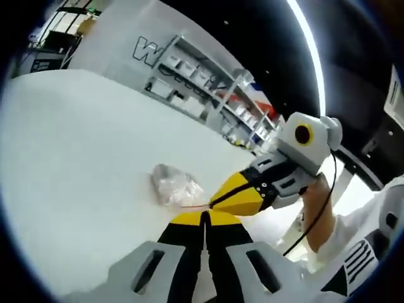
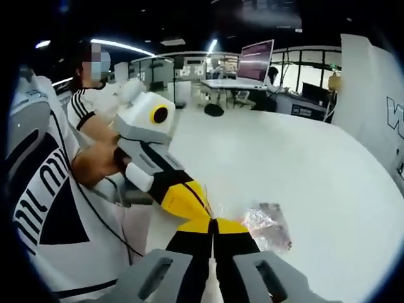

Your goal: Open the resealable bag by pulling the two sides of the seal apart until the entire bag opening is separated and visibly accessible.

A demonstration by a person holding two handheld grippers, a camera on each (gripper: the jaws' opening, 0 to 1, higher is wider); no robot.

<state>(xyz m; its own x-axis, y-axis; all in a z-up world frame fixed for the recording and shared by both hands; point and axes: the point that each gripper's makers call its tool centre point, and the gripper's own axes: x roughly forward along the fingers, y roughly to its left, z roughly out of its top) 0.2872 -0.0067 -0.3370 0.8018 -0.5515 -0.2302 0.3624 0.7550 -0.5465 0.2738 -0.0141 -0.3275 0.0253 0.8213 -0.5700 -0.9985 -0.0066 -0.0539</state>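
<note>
On the white table (image 1: 76, 158) lies a clear resealable bag (image 1: 175, 187), crumpled, with a thin red seal strip along the edge that faces the grippers. In the right gripper view the same bag (image 2: 268, 226) shows a reddish-brown tint inside, probably some small contents, though the plastic is too wrinkled and small to say what.

The left gripper (image 1: 205, 218) has its black-and-yellow jaws pressed together at the bag's seal edge; the right gripper (image 1: 214, 201) comes in from the right with its yellow tips closed on the red strip just beside them. From the other side, the right gripper (image 2: 214, 224) stands with jaws closed at the bag's near edge, and the left gripper (image 2: 205, 211) meets it tip to tip. Both appear to pinch the seal.

A person's hand (image 2: 101, 165) holds the left gripper's body.
</note>
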